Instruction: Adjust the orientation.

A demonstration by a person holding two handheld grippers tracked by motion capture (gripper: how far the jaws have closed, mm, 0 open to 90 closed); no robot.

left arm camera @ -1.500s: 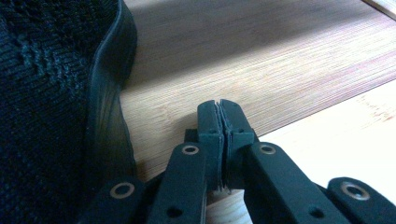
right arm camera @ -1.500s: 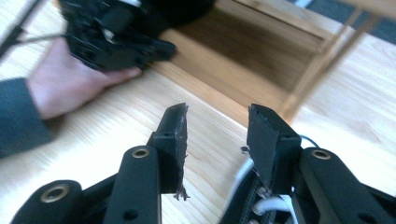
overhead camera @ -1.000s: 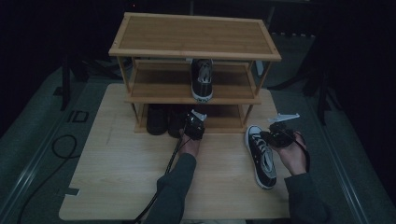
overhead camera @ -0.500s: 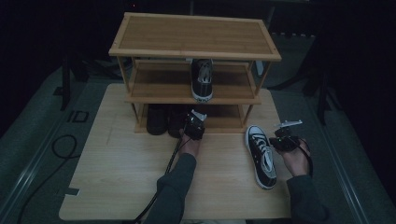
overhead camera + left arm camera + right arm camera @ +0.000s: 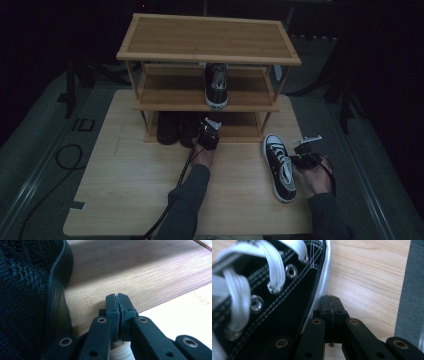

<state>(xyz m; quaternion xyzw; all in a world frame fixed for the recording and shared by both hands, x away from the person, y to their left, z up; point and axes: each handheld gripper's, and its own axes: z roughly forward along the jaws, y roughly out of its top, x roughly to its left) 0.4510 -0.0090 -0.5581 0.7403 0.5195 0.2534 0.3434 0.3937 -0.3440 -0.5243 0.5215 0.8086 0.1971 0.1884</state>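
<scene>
1. Black lace-up sneaker (image 5: 280, 167): lies on the table (image 5: 125, 200), just left of the right gripper (image 5: 329, 298), whose jaws are pressed together on nothing.
2. Handling, judged: light, canvas upper soft, rubber sole stiff; best pinched at the collar rim.
3. Left gripper (image 5: 117, 296): jaws pressed together, empty, beside a dark knit shoe (image 5: 27, 290) on the rack's lowest shelf (image 5: 140, 267).
4. Obscured: sneaker's heel and interior; the dark shoes under the rack blur together.
</scene>
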